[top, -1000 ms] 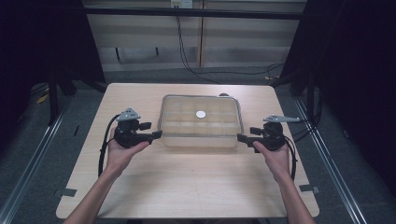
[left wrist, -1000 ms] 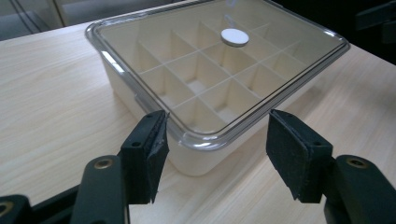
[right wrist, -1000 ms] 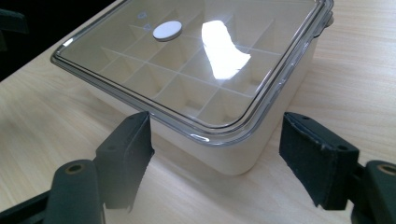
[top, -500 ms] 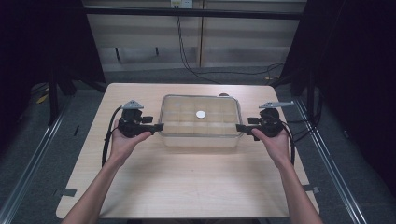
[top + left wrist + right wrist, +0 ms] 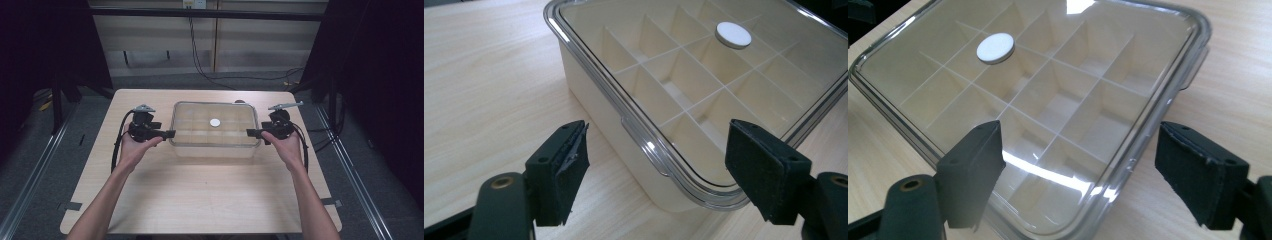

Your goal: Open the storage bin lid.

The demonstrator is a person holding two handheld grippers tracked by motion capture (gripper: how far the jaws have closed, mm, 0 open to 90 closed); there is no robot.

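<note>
A cream compartment box (image 5: 215,131) with a clear lid and a white round knob (image 5: 215,122) sits at the middle of the wooden table (image 5: 200,195). My left gripper (image 5: 170,134) is open at the box's left side, its jaws spread across the lid's rim (image 5: 644,145). My right gripper (image 5: 250,133) is open at the box's right side, its jaws straddling the lid's edge (image 5: 1143,145) from just above. Through the lid (image 5: 1013,90) I see several dividers and bare compartments. The knob (image 5: 733,35) (image 5: 994,47) lies near the lid's centre.
Cables (image 5: 117,145) trail from each gripper along the forearms. The table's far edge faces a wall panel with dangling wires (image 5: 200,55). Metal rails (image 5: 35,165) run along the floor on both sides. Bare tabletop lies in front of the box.
Both grippers have moved forward and inward from beside the box's front corners to the box's left and right sides. The box has stayed where it was.
</note>
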